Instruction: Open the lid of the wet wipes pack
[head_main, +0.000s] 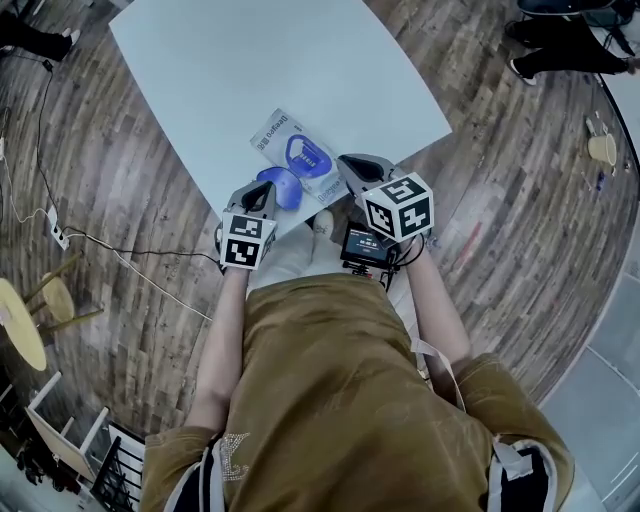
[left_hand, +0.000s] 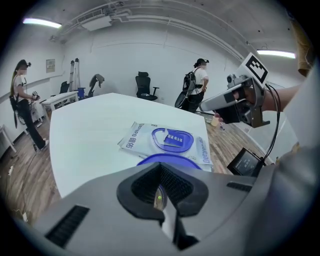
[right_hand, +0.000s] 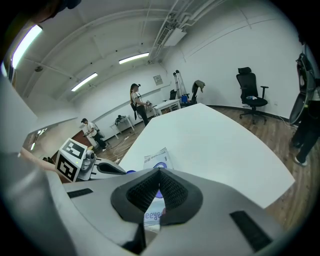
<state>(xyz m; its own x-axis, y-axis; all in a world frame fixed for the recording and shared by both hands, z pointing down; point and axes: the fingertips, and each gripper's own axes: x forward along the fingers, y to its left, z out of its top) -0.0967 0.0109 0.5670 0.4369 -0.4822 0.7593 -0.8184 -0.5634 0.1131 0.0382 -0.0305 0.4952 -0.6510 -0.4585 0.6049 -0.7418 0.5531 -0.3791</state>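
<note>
The white surface (head_main: 300, 70) is carrying the pack (head_main: 303, 152) at its near edge, and this job is looking all but finished: the blue lid (head_main: 284, 186) is lying flipped back toward the person. The left gripper (head_main: 268, 192) is clamping its fingers (left_hand: 142, 187) on what looks like the lid's rim, while the right gripper (head_main: 350, 170) is keeping its fingers (right_hand: 142, 192) closed at the pack's near corner. Only letting go is looking left to do.

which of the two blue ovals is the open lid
The solid blue oval at the left gripper, off the pack's near edge; the other oval is a ring on its face.
</note>
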